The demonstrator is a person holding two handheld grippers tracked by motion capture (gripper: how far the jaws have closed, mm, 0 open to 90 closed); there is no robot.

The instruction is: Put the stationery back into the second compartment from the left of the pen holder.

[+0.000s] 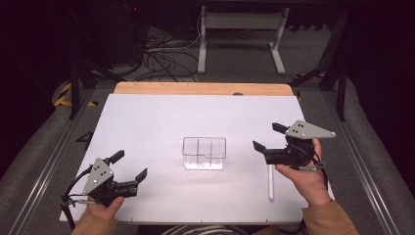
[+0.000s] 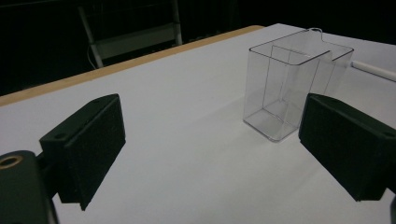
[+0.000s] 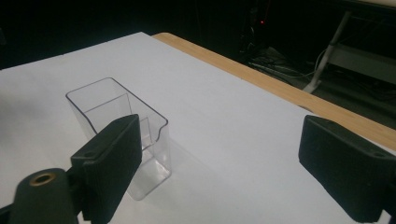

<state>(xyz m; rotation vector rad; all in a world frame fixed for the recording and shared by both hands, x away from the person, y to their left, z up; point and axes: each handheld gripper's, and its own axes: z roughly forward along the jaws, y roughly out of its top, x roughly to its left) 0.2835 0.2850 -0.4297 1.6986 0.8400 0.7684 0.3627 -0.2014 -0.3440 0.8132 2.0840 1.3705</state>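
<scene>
Clear container (image 1: 204,153) bears no readable label; both hand-held grippers (image 1: 128,168) (image 1: 268,138) gape wide, empty.

Clear divided container (image 1: 204,153) stands upright mid-table.

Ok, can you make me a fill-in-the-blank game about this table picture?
1. The clear container stands ____ the two grippers.
2. The white pen lies flat near the ____ gripper.
3. The jaws of the left gripper are ____.
4. The container holds ____.

Missing words: between; right; open; nothing
</scene>
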